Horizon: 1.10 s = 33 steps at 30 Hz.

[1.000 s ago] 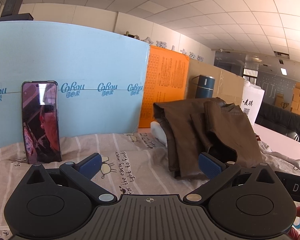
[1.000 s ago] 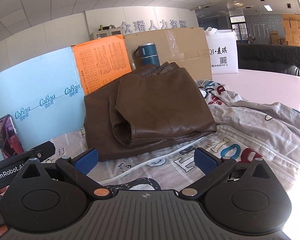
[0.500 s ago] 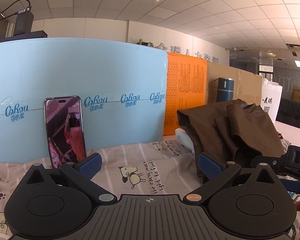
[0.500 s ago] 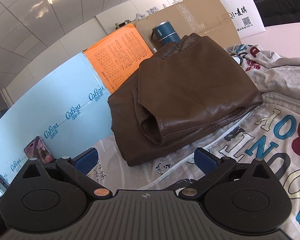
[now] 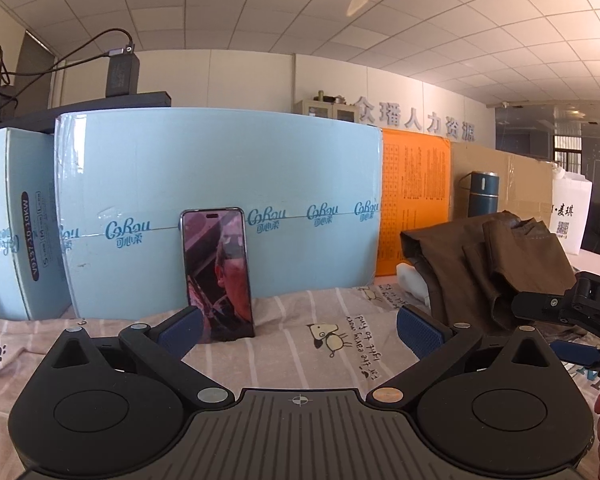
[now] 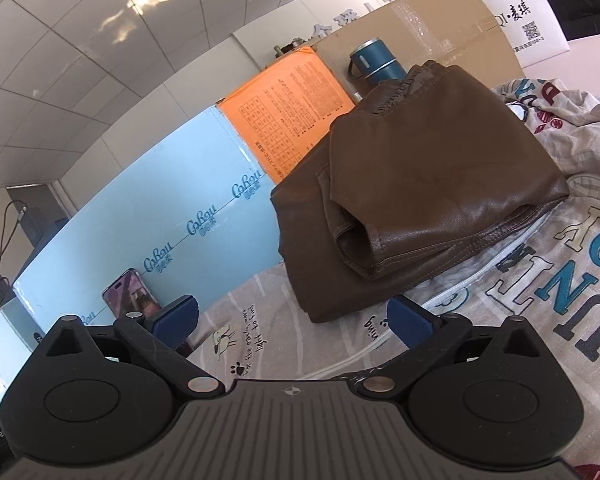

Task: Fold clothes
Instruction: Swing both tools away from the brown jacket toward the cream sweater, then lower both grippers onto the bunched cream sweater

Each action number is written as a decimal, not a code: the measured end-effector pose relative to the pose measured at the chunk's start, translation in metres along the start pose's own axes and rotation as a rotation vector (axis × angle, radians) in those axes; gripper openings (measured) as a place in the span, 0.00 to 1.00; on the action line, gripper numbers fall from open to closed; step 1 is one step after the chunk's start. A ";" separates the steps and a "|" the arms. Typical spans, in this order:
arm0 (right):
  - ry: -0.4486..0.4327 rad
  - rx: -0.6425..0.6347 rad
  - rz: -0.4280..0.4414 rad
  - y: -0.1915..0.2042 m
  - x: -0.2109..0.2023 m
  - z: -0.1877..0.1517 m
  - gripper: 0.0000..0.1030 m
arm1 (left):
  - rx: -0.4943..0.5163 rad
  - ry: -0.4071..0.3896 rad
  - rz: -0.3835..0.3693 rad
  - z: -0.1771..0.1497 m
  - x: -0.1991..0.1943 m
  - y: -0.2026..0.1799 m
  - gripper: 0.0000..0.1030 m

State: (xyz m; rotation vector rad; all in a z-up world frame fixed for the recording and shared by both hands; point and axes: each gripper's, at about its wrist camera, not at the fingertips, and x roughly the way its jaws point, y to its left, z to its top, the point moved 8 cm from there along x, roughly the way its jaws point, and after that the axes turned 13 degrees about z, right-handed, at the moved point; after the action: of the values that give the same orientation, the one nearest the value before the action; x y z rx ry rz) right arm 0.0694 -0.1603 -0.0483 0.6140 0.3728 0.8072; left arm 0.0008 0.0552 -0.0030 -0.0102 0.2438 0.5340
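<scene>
We hold our left gripper (image 5: 298, 330) wide open, with nothing in it. Our right gripper (image 6: 292, 316) is wide open and empty too. The brown leather jacket (image 6: 416, 184) sits in a folded pile on the printed bed sheet (image 6: 540, 292), in front of the orange board (image 6: 296, 112) and the blue flask (image 6: 374, 60). From our right gripper it lies straight ahead and a bit to the right, close by. From our left gripper, the jacket (image 5: 488, 268) is far off to the right, and the phone (image 5: 219, 274) stands right ahead. The pile runs longer from side to side. We think our right gripper is nearer, so it should reach first.
</scene>
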 end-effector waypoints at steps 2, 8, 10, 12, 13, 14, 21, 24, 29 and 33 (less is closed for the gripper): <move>0.025 -0.012 0.069 0.011 0.004 -0.005 0.98 | -0.014 0.011 0.046 -0.004 -0.005 0.015 1.00; 0.073 -0.123 0.146 0.052 0.006 -0.023 0.98 | -0.098 0.006 0.147 -0.009 -0.032 0.064 1.00; 0.098 -0.149 0.187 0.072 0.005 -0.030 0.98 | -0.117 0.005 0.181 -0.010 -0.041 0.081 1.00; 0.141 -0.163 0.243 0.094 0.008 -0.039 0.98 | -0.137 -0.001 0.226 -0.013 -0.051 0.102 1.00; 0.171 -0.162 0.276 0.106 0.010 -0.045 0.98 | -0.143 -0.004 0.253 -0.015 -0.055 0.113 1.00; 0.209 -0.142 0.321 0.120 0.014 -0.052 0.98 | -0.147 -0.007 0.287 -0.017 -0.059 0.124 1.00; 0.437 -0.087 0.568 0.225 0.050 -0.106 0.98 | -0.252 -0.015 0.527 -0.033 -0.093 0.219 1.00; 0.511 -0.063 0.628 0.264 0.072 -0.122 0.98 | -0.295 -0.040 0.649 -0.029 -0.114 0.273 1.00; 0.666 0.051 0.620 0.312 0.117 -0.163 0.98 | -0.350 -0.055 0.798 -0.017 -0.138 0.349 1.00; 0.653 -0.108 0.605 0.342 0.140 -0.184 0.98 | -0.379 -0.025 0.857 -0.014 -0.143 0.392 1.00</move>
State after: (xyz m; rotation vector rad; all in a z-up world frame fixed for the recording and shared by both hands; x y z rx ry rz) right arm -0.1285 0.1961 0.0176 0.3430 0.7476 1.6065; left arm -0.3198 0.3198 0.0373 -0.2767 0.1084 1.4275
